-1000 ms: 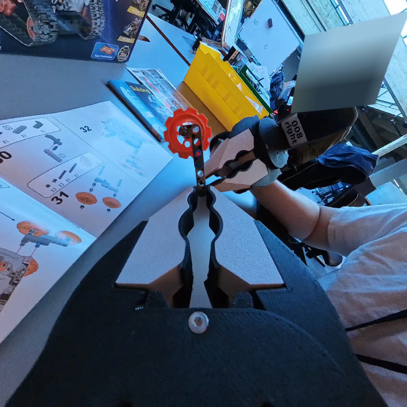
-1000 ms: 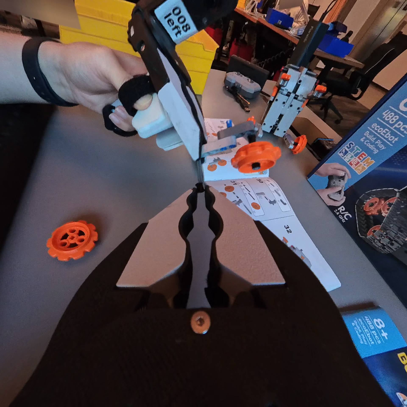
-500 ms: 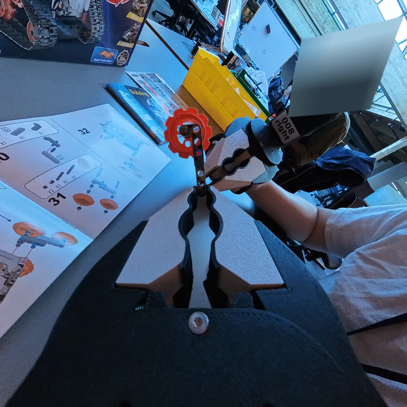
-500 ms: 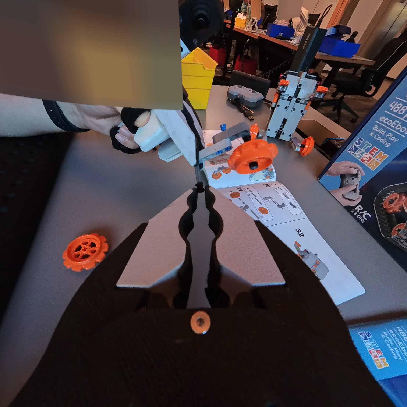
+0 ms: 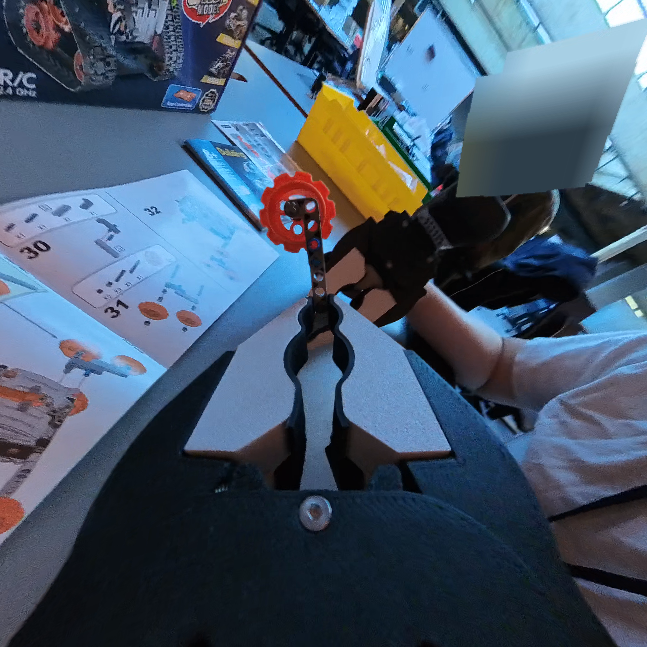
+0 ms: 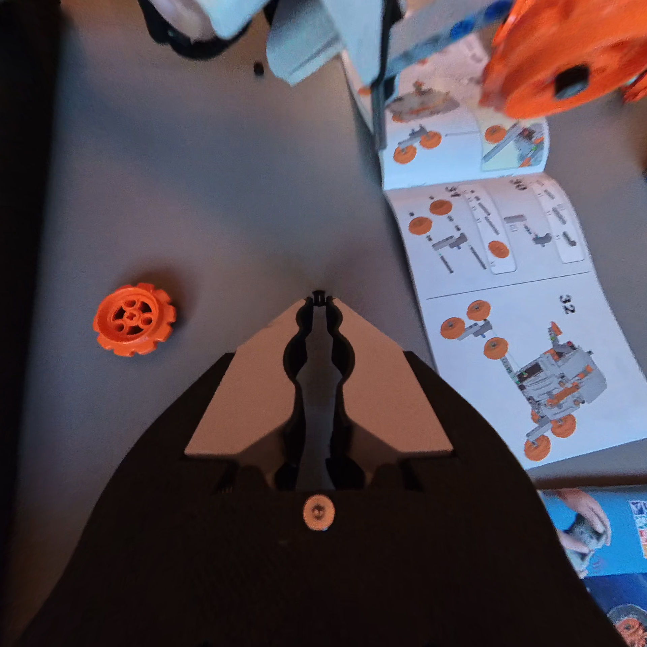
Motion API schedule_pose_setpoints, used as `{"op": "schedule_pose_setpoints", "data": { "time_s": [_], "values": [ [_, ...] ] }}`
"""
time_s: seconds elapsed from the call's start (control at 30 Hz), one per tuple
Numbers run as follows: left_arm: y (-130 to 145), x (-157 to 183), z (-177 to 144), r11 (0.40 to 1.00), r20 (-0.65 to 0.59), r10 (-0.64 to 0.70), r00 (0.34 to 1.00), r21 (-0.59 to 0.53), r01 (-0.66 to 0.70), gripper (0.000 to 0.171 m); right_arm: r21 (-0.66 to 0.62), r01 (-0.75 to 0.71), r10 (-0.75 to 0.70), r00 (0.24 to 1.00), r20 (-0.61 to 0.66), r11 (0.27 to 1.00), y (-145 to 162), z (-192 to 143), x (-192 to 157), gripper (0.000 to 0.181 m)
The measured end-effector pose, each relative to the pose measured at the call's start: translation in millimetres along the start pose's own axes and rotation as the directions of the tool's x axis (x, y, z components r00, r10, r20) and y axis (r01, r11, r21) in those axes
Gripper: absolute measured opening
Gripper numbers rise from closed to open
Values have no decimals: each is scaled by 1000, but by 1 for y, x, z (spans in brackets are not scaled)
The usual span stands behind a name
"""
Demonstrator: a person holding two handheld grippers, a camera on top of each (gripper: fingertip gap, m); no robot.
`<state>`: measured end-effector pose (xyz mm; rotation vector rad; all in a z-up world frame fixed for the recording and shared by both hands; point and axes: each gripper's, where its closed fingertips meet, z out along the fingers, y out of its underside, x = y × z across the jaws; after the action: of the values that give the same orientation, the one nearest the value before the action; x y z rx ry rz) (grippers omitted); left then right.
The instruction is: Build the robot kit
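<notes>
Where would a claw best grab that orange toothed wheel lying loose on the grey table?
Across its outer rim, coming straight down from above. The orange wheel lies flat on the table, hub up, so opposite toothed edges are free. The right claw is shut on a small black peg, though.

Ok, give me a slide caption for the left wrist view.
Left tool shut on a holed beam carrying an orange gear, above an open manual.

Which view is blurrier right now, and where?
Right wrist view: motion blur smears the held orange gear and booklet; the table's orange wheel stays fairly sharp. Left wrist view: the beam is sharp, the background bluish and soft.
</notes>
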<state>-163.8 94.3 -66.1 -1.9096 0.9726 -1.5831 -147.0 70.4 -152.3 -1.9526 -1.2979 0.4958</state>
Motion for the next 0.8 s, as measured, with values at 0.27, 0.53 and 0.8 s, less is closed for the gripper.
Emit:
{"op": "schedule_pose_setpoints", "data": {
  "time_s": [0.27,0.53,0.8],
  "values": [
    [8,2,7,999,-7,-34,999,-26,33,4,359,115,-45,979,-197,926,-65,-47,17,25],
    [11,16,17,995,-106,-98,990,-16,97,4,327,164,-101,974,-202,931,-67,-40,8,6],
    [5,33,19,988,-98,157,983,19,-156,5,372,212,-142,968,-206,904,-71,-58,4,2]
  ]
}}
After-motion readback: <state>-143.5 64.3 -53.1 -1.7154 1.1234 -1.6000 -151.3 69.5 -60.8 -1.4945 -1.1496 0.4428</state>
